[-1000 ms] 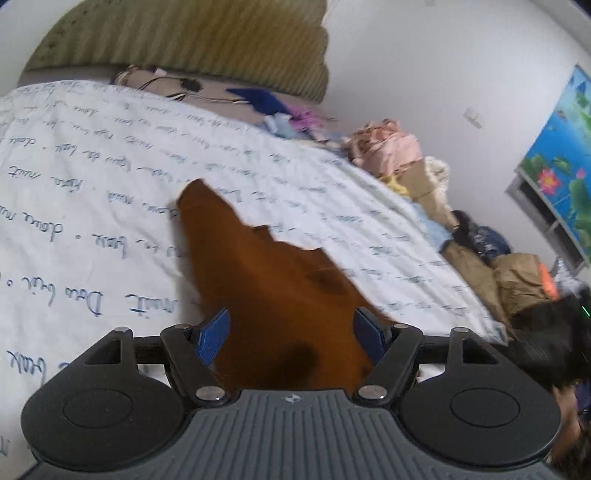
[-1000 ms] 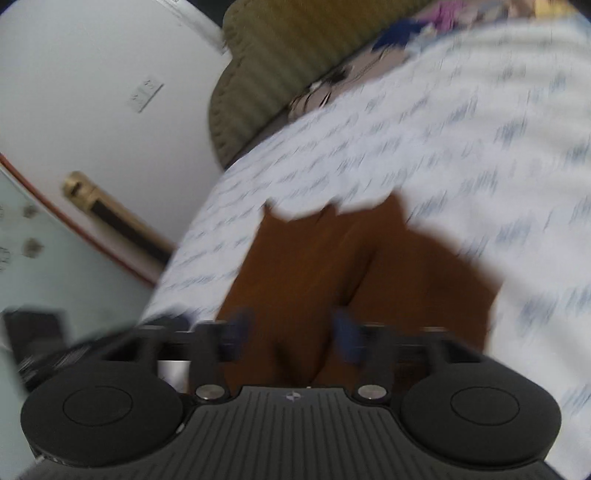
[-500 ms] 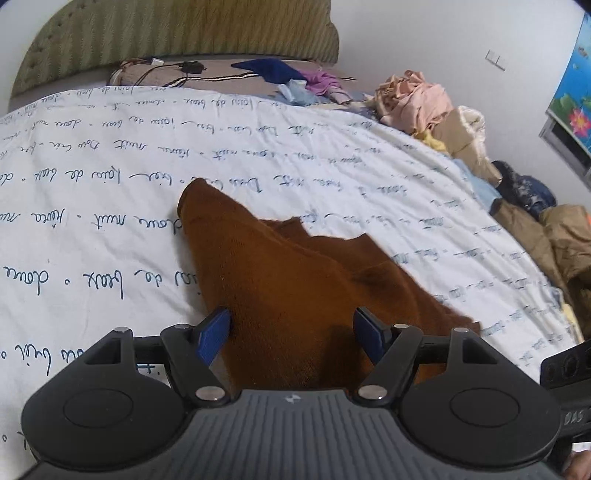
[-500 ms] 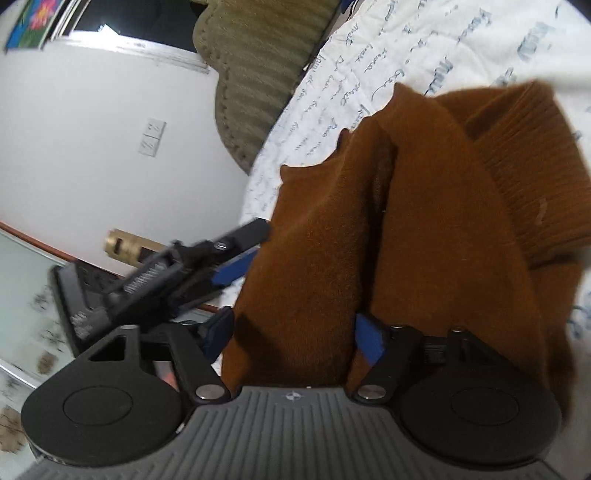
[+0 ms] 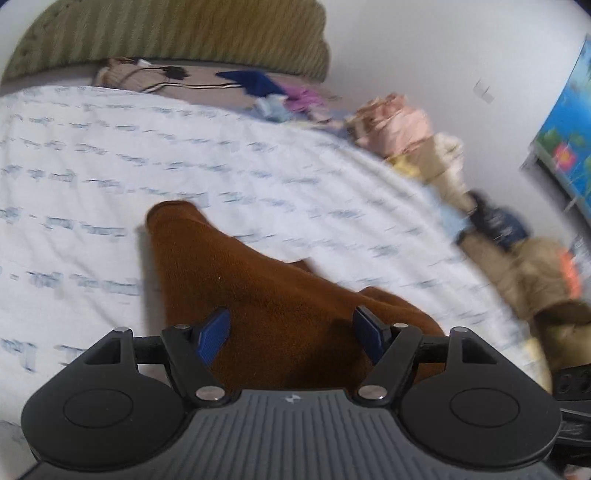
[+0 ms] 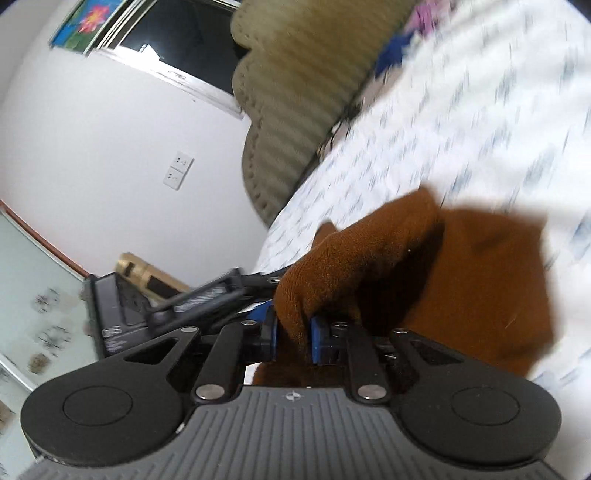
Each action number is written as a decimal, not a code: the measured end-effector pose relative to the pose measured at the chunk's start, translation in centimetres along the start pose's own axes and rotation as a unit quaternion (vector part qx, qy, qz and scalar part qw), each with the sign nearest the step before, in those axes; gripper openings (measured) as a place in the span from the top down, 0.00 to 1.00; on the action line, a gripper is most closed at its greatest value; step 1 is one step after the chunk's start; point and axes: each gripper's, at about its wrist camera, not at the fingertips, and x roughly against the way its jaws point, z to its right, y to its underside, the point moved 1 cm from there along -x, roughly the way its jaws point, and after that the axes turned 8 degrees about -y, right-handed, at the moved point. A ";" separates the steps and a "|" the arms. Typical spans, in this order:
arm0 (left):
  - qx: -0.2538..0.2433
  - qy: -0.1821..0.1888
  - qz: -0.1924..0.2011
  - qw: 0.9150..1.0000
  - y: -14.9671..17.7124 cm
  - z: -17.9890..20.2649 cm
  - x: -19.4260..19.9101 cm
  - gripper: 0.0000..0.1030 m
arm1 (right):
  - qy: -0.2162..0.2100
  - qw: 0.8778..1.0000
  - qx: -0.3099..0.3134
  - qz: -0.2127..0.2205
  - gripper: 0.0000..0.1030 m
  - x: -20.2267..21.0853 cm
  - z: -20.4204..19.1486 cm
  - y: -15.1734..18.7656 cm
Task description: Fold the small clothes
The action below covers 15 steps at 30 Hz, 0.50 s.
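Note:
A small brown knitted garment [image 5: 229, 280] lies crumpled on the white bedsheet with blue writing [image 5: 110, 155]. My left gripper [image 5: 293, 332] is open, its blue pads spread wide just above the garment's near part. My right gripper [image 6: 293, 336] is shut on a bunched fold of the brown garment [image 6: 461, 280] and lifts that fold off the sheet [image 6: 480, 110]. The left gripper's black body [image 6: 155, 299] shows at the left in the right wrist view.
A pile of loose clothes [image 5: 424, 140] runs along the bed's far right side. A striped olive headboard [image 5: 166, 33] stands at the bed's head. A white wall with a socket [image 6: 177, 170] and a window [image 6: 177, 40] lies beyond the bed's edge.
My right gripper has closed on a fold of the brown garment; half a second ago its jaws were open around it. The left gripper stays open over the garment and has shifted slightly.

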 end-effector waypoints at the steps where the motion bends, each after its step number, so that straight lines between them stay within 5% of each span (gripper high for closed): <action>1: -0.008 0.006 0.003 1.000 0.2 0.8 0.4 0.29 | 0.018 1.000 0.020 -0.002 0.80 0.7 -0.5 -0.6; 6: -0.071 -0.030 -0.026 0.997 3.1 3.4 -0.6 0.29 | 0.118 0.991 -0.006 -0.065 0.80 1.1 2.7 -0.5; 12: -0.190 -0.126 -0.022 0.973 8.0 5.6 -2.7 0.28 | 0.082 0.987 -0.110 -0.080 0.76 0.3 6.6 0.2; 15: -0.163 -0.103 -0.031 0.981 7.1 4.9 -1.5 0.28 | 0.106 0.992 -0.038 -0.057 0.60 1.5 3.4 -0.8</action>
